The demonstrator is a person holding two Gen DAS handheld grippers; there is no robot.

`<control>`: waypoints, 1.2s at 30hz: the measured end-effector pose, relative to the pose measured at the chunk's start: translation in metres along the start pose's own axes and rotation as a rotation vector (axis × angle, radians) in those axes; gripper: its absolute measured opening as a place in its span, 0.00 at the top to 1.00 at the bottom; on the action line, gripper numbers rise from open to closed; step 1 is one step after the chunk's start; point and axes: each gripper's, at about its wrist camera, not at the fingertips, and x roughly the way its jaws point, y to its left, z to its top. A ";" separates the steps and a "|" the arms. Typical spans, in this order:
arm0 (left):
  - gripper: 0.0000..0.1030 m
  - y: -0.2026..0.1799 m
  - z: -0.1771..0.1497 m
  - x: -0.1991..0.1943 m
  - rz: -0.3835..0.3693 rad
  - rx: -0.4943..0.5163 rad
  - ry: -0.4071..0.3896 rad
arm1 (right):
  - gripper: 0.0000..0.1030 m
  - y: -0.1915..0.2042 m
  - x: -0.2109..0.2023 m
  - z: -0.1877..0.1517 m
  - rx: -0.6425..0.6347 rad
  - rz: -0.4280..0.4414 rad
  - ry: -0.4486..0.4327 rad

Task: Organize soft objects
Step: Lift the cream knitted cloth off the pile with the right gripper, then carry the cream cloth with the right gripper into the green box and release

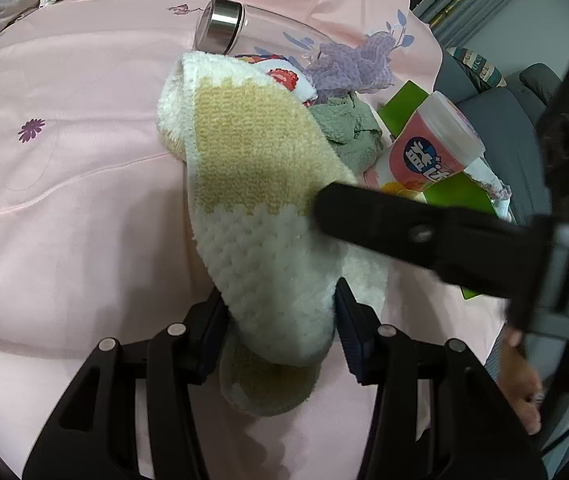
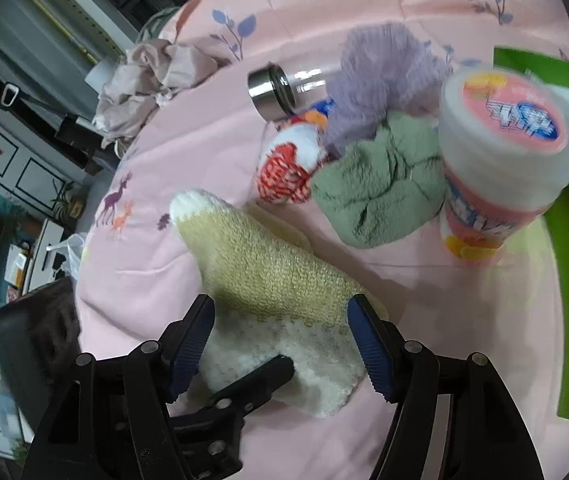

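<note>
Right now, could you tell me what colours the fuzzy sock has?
Fuzzy sock: tan and cream bands, clearest in left wrist view.

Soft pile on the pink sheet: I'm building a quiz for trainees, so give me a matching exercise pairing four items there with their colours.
Things:
1. sock
2. cloth
3. mesh pouf
4. bottle cap

Colours:
A. lilac
B. silver
C. cream and tan
D. grey-green

Pairs: 1-C, 2-D, 3-A, 4-B

The left gripper grips the sock; the right gripper is open around it.
</note>
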 end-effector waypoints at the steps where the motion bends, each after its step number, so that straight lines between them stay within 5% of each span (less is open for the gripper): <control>1: 0.53 -0.001 0.000 0.000 0.004 0.005 -0.001 | 0.32 -0.002 0.003 0.000 0.004 0.001 0.009; 11: 0.69 -0.004 -0.003 0.003 -0.018 0.022 -0.011 | 0.32 0.001 0.027 -0.008 -0.060 0.012 0.004; 19: 0.75 -0.028 0.004 -0.007 -0.004 0.088 -0.056 | 0.60 -0.001 0.011 -0.009 -0.071 0.070 -0.027; 28: 0.75 -0.088 0.027 -0.045 -0.050 0.207 -0.159 | 0.60 -0.002 -0.069 -0.002 -0.097 0.058 -0.227; 36: 0.75 -0.174 0.061 -0.061 -0.098 0.394 -0.217 | 0.60 -0.043 -0.161 0.018 -0.035 0.040 -0.430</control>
